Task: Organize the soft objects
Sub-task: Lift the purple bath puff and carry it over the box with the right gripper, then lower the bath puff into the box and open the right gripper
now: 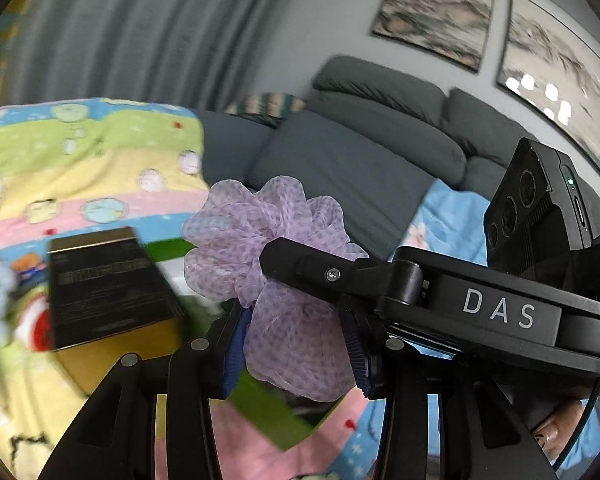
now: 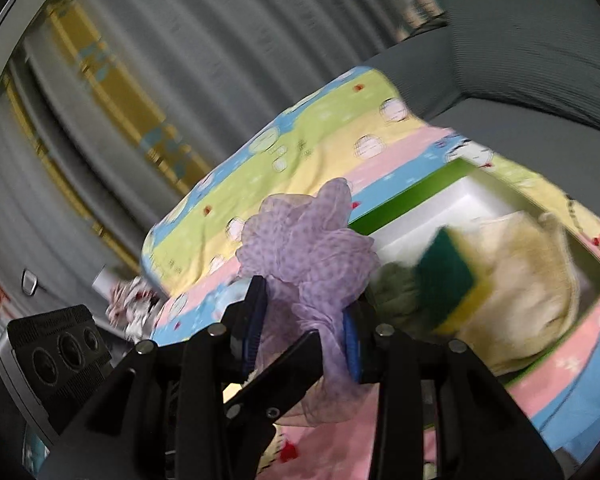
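Two grippers share one purple mesh scrunchie point(image 1: 276, 264), which we hold up above the striped cartoon blanket point(image 1: 80, 160). Our left gripper point(image 1: 296, 344) pinches its lower folds between blue pads point(image 1: 236, 344); the fabric bulges out above and below the fingers. Our right gripper point(image 2: 302, 332) clamps another bunch of the same scrunchie point(image 2: 312, 248), its pads pressed into the cloth. In the left wrist view the right gripper's finger point(image 1: 300, 264) crosses in from the right and lies against the mesh. Just beyond, to the right in the right wrist view, a green-rimmed box point(image 2: 412, 196) sits on the blanket, holding a green-and-yellow sponge point(image 2: 452, 280) and cream cloth point(image 2: 520, 272). A black box point(image 1: 104, 284) lies to the left. A grey sofa point(image 1: 360, 140) stands far behind.
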### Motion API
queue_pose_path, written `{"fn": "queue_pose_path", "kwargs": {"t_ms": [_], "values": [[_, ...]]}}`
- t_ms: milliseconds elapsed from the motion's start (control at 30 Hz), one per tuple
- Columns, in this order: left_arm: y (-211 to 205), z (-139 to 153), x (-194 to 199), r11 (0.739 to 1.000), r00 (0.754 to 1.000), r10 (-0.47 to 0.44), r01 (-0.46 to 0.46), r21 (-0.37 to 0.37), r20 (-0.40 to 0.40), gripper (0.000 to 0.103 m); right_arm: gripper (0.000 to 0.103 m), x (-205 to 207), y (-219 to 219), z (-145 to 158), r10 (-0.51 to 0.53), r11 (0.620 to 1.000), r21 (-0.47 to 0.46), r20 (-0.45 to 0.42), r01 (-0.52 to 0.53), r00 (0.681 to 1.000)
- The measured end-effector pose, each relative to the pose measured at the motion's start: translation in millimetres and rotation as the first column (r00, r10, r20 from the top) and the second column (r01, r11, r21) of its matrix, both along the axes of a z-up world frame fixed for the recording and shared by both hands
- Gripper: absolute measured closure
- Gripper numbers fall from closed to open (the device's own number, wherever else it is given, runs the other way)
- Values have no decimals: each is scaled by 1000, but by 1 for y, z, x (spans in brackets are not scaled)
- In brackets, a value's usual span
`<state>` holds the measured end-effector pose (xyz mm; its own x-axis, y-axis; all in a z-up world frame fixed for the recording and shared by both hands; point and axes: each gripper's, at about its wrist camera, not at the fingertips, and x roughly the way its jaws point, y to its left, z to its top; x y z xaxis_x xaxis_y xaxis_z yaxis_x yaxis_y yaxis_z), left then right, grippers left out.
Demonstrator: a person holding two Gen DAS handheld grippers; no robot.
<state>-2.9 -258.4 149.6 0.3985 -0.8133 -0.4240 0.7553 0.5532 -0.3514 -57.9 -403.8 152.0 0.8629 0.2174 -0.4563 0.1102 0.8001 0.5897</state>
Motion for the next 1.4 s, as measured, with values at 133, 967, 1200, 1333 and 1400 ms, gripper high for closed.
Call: {"fn": "queue_pose_path", "kwargs": {"t_ms": [133,967,1200,1333,1400], "values": [[-37,-8,11,997,995,-79,79,4,-59,58,68,-6,-32,-13,-71,996,48,-7,71,997],[-114,-64,30,960,977,10,50,275,-212,58,69,1,-95,-74,-366,921,15,-308,390,878],[-109,-66,34,963,972,29,35,265,-233,58,70,4,-92,-75,-385,918,-42,-330,394,862],[-104,-62,30,965,975,30,30,261,-222,55,67,3,-91,-74,-379,922,-48,-322,385,868],[-100,-58,28,967,975,32,25,254,-218,47,61,2,-90,-71,-381,922,-54,-311,384,871]]}}
